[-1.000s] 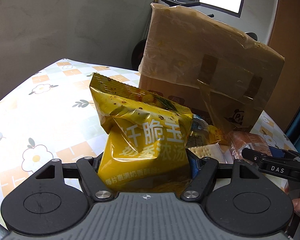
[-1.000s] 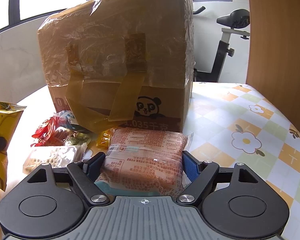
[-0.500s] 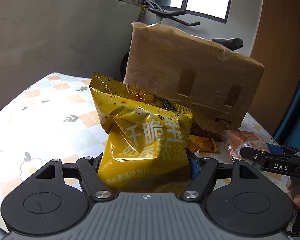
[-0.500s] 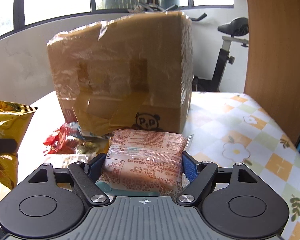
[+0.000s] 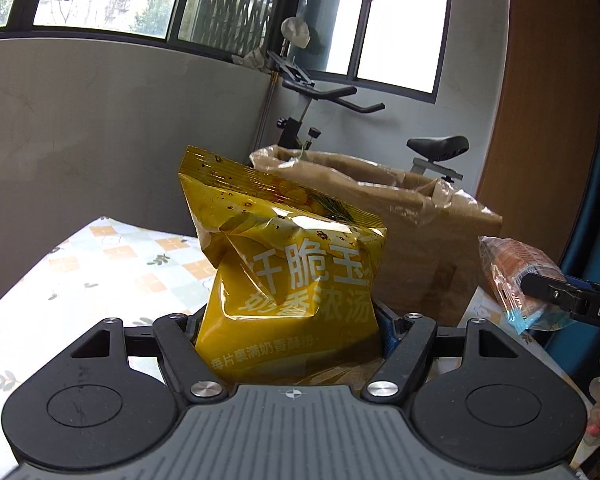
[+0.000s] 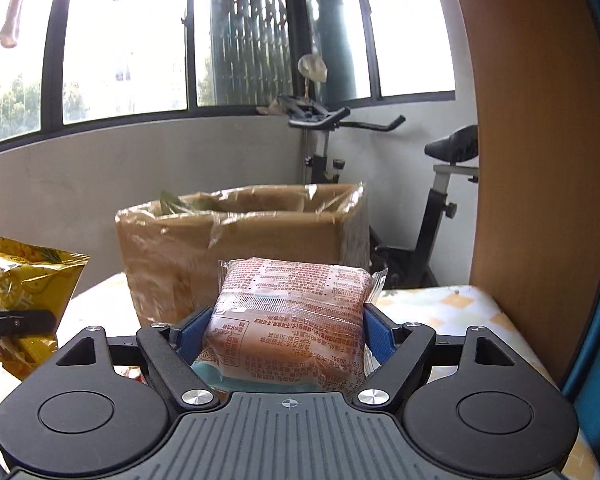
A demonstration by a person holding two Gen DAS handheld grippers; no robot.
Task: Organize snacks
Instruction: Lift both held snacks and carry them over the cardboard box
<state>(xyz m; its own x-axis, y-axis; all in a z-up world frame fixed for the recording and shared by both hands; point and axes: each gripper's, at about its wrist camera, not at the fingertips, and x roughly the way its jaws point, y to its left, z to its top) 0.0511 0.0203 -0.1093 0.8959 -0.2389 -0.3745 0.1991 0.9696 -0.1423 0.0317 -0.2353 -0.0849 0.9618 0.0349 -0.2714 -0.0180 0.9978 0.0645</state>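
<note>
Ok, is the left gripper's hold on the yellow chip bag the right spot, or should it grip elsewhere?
Keep it there. The left gripper clamps the yellow chip bag across its lower body from both flat sides, where it is narrow enough to fit; the puffed top flares wider and would likely slip.

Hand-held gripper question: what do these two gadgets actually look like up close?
Each hand-held gripper has a grey ribbed body with a small crosshair mark, two round black plastic housings, and black linkage arms with silver screws. The fingers carry blue pads. In the left wrist view, the right hand-held gripper shows white "DAS" lettering on its black finger. No sleeves or cables are visible.
</note>
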